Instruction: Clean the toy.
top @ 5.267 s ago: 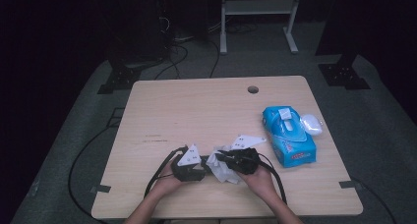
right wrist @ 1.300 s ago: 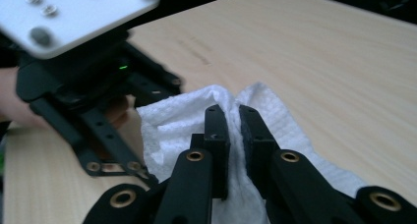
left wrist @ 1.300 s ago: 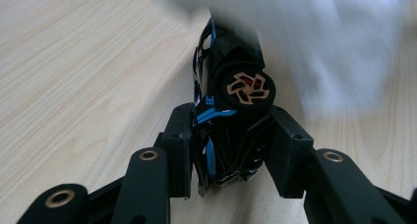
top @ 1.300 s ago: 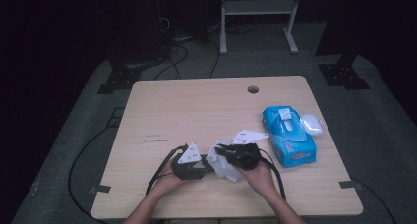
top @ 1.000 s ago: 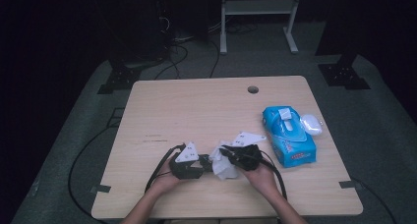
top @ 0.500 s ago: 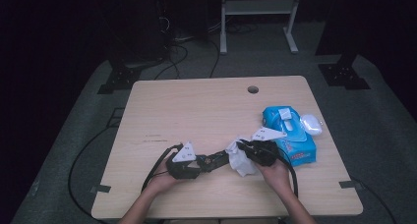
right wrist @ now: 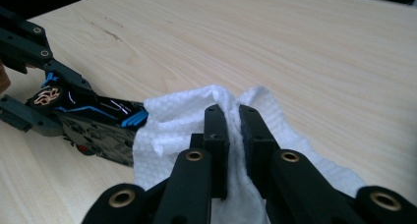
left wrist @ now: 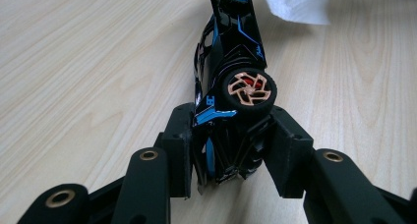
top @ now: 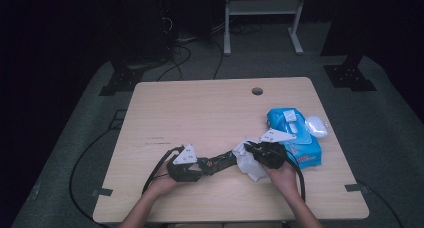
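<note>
A black toy car [left wrist: 231, 81] with blue trim and copper wheels lies on its side, its rear clamped in my left gripper [left wrist: 228, 150]. From above, the toy car [top: 222, 161] stretches rightward from the left gripper [top: 202, 166] near the table's front edge. My right gripper [right wrist: 233, 150] is shut on a white wipe [right wrist: 177, 121], which drapes over the car's front end [right wrist: 108, 118]. In the high view the wipe [top: 248, 160] hangs below the right gripper [top: 255, 153].
A blue wipes pack [top: 295, 138] with a white flap lies at the table's right side, just behind the right hand. A small white object [top: 316, 126] rests beside it. The wooden table [top: 210, 113] has a cable hole [top: 257, 91] at the back.
The right gripper and wipe have slid right along the car toward its front, and the left gripper has drawn slightly left, so the car now shows stretched between them.
</note>
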